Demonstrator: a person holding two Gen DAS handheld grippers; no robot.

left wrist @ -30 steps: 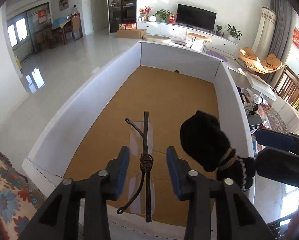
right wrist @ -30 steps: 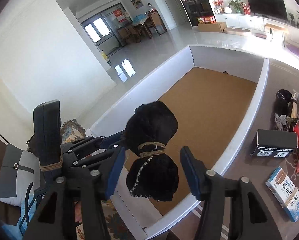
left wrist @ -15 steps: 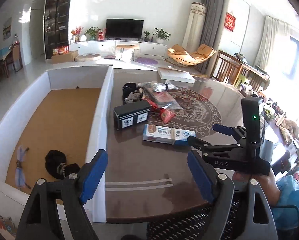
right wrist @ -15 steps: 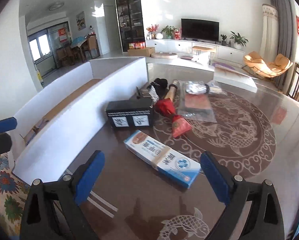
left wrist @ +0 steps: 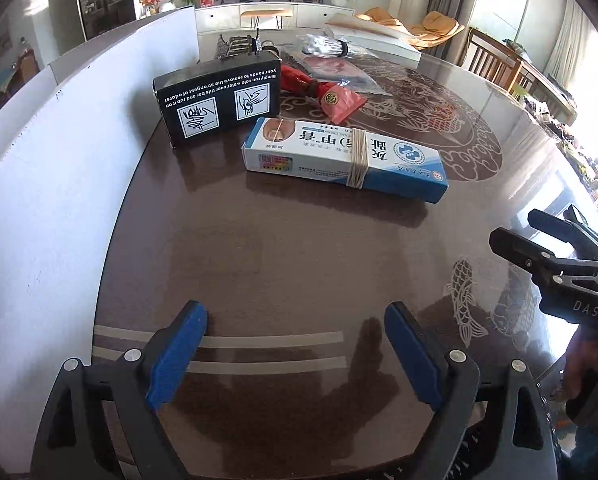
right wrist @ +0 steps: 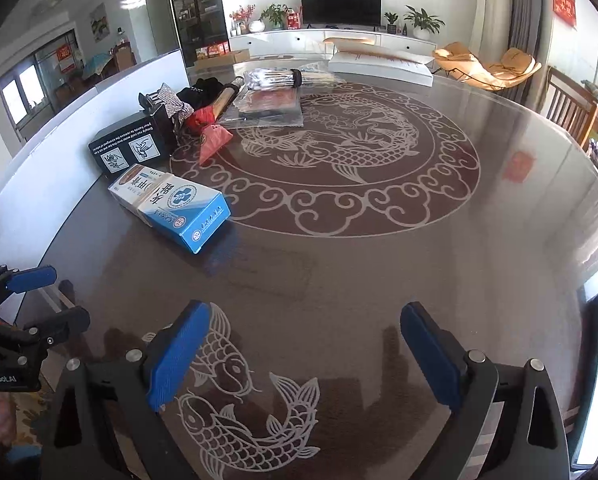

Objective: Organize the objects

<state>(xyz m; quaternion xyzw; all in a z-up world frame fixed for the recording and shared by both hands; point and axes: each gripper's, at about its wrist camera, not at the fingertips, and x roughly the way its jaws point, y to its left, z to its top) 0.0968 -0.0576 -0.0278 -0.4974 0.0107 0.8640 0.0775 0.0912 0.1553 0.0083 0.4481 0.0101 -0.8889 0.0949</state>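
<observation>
**Both grippers empty above the table; blue box is the nearest item**

The left gripper [left wrist: 295,350] is spread wide and holds nothing. Its blue ribbed pads [left wrist: 177,354] hang over bare table [left wrist: 299,264], just above two pale stripes. The right gripper [right wrist: 305,354] is likewise released and empty, positioned over the inlaid fish pattern near the table edge.

The blue box [left wrist: 345,160] lies ahead of the left gripper and slightly to its right, flat on the table, well clear of both tools. Its long axis runs nearly crosswise to the left gripper's fingers, with the blue end to the right. From the right gripper the same box [right wrist: 171,204] lies ahead and to the left, presenting its blue end face obliquely. Judgement: the left gripper is nearer and squarer to the box; a grasp across the short width needs the jaws turned to straddle it.

Materials and shapes:
- Blue box: printed cardboard, long rectangular, bound by a rubber band around its middle.
- Black box [left wrist: 219,102]: cardboard, shorter and taller, white printed panels, just beyond the blue box, beside the white bin wall [left wrist: 59,152].
- Red pouch [left wrist: 333,98]: soft, creased, behind the boxes.
- Clear bags [right wrist: 271,106]: glossy film, farther back.
- Table: dark, glossy, reflective.

The bin interior is not visible.
</observation>
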